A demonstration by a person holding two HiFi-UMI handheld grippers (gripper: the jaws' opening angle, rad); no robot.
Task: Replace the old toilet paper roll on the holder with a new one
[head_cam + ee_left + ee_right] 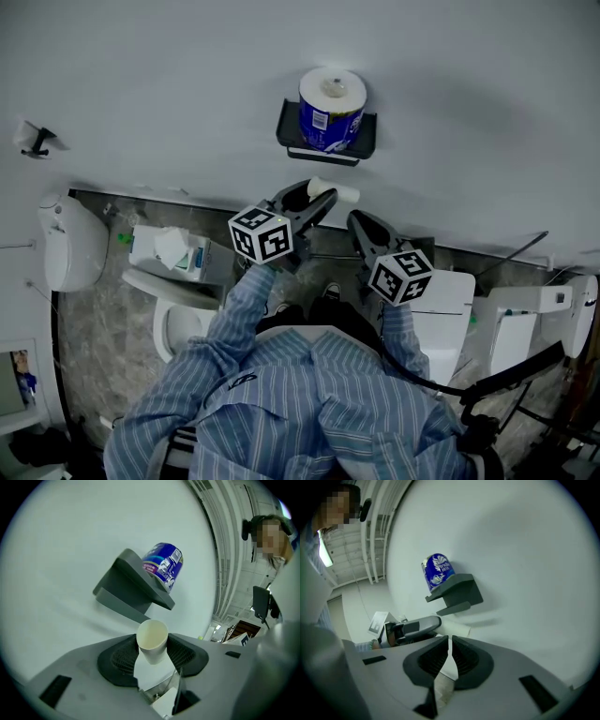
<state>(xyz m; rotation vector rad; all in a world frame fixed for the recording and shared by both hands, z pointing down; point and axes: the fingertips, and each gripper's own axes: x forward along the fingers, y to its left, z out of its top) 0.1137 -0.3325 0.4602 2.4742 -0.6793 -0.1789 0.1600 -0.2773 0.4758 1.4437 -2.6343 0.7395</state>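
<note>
A person in a striped shirt faced a white wall with a dark holder (324, 141) fixed to it. A new roll (332, 105) in a blue wrapper stood upright on top of the holder.

What could go wrong, as a judgement:
- The new roll looked to be resting loose on the holder's top. A knock from either gripper reaching up could tip it off, towards the floor or the toilet (178, 319) below and left of the holder.
- The tube (339, 192) was light and hollow. Too hard a squeeze could crush it, and too loose a hold could let it slide out.
- The right gripper (364, 227) would need to open before it could take the new roll. The wrapper may be slippery.

Just below the holder, the left gripper (314, 199) grasped the bare cardboard tube between its pads. The left gripper view showed the tube's open end poking out past the jaws towards the holder. The right gripper sat below the holder, beside the left one on its right. Its jaws were clenched together with nothing between them.

The new roll lay above and beyond both grippers, apart from each. Neither gripper touched the holder
</note>
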